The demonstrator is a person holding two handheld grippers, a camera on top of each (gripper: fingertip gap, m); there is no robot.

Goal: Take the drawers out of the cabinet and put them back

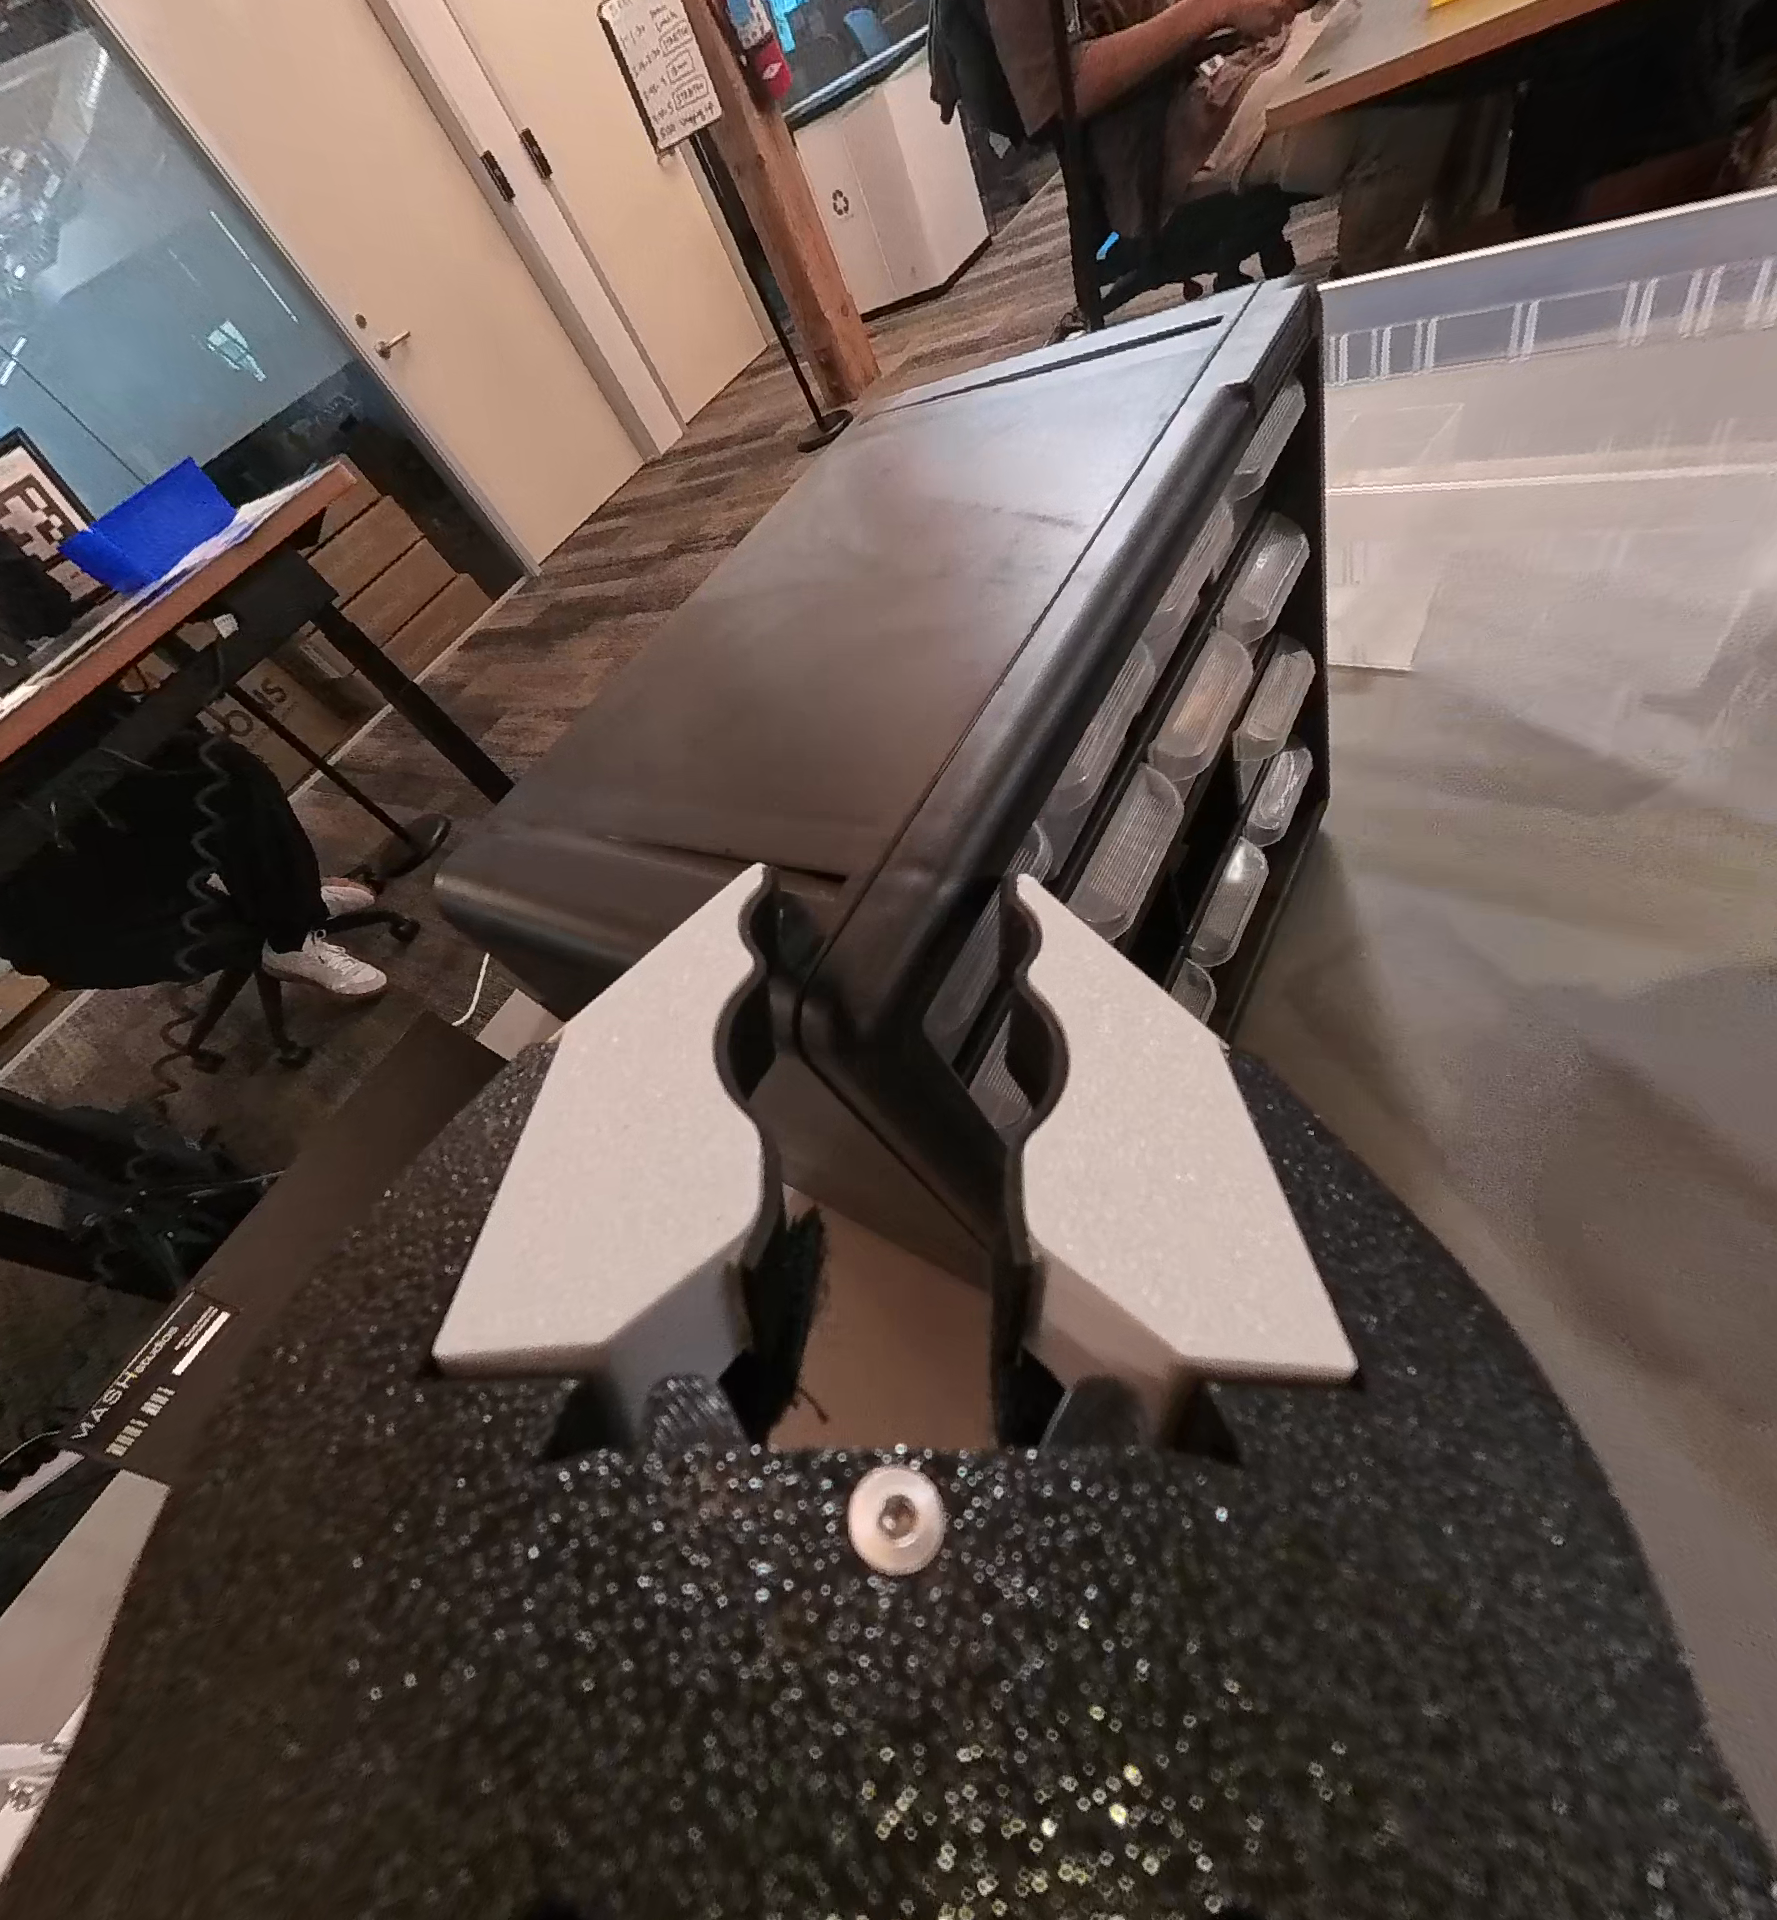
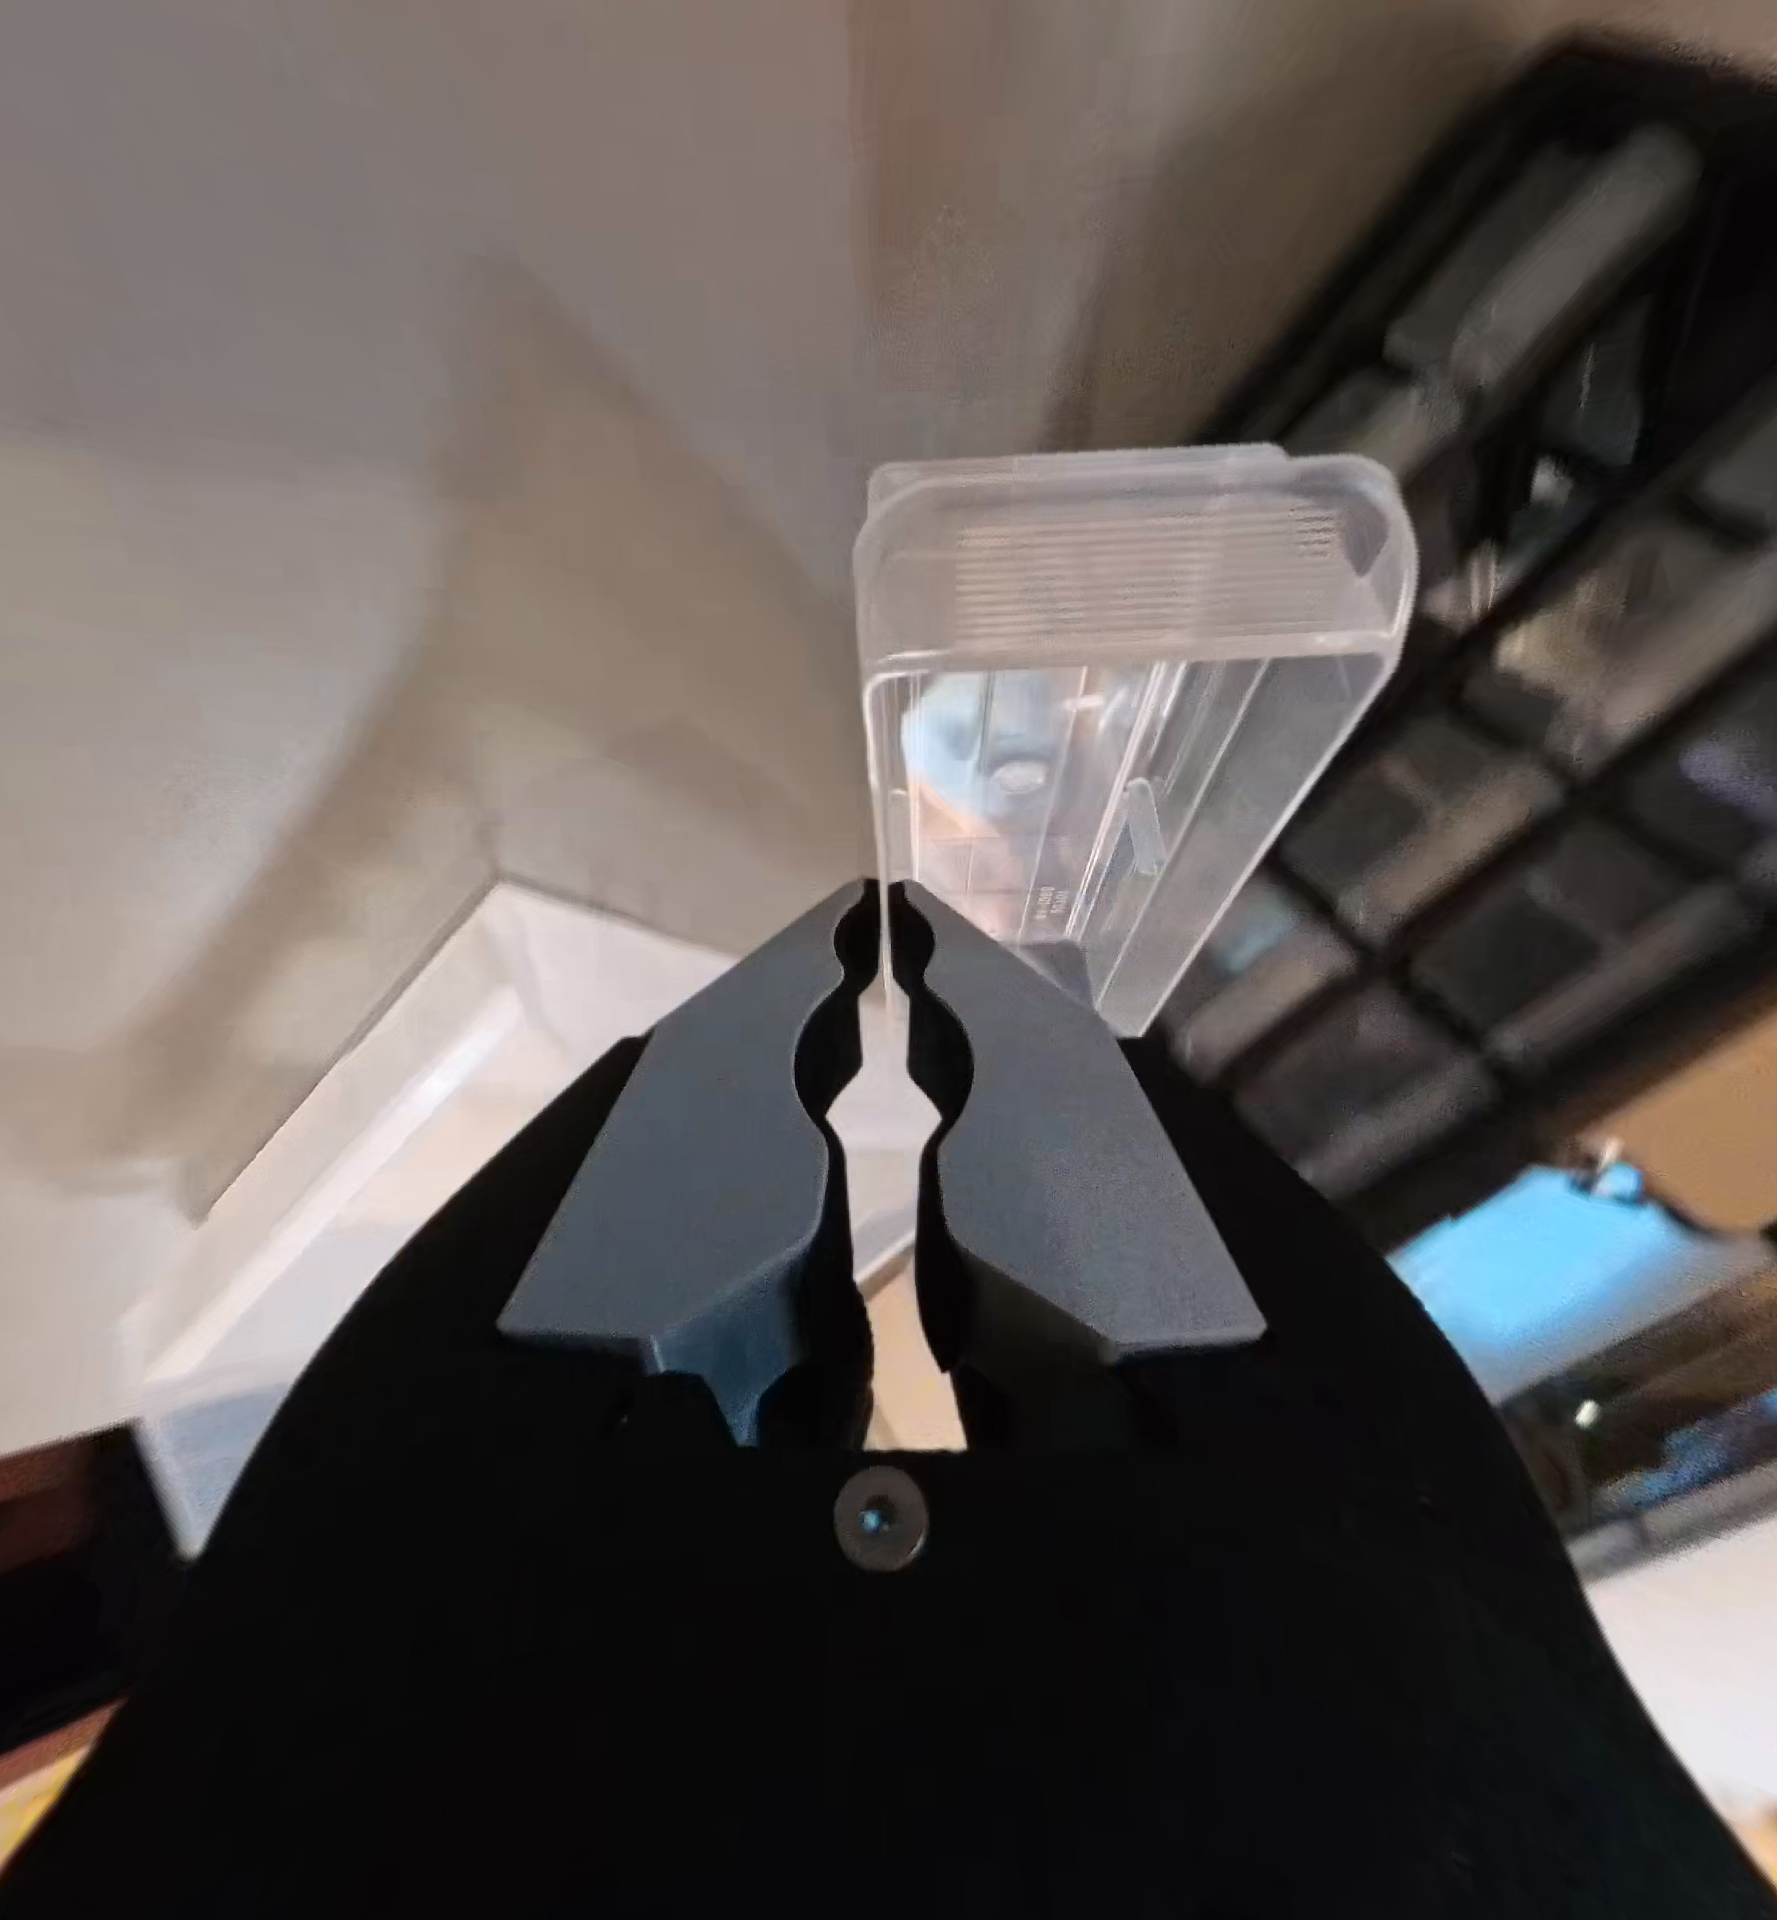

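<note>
A black cabinet (image 1: 863,644) with rows of clear plastic drawers (image 1: 1133,842) stands on the grey table (image 1: 1538,935). My left gripper (image 1: 894,904) is shut on the cabinet's near top front edge, one grey finger on each side of the rim. In the right wrist view my right gripper (image 2: 884,894) is shut on the thin side wall of a clear drawer (image 2: 1123,707), which is out of the cabinet and held in the air. The cabinet front (image 2: 1590,675) shows blurred at the right, with several dark empty slots.
A white tray or bin (image 2: 427,1091) lies on the table at the lower left in the right wrist view. Beyond the table's left edge are a desk (image 1: 136,623), an office chair (image 1: 198,862) and a seated person's white shoes (image 1: 333,961). People sit at a far table (image 1: 1435,62).
</note>
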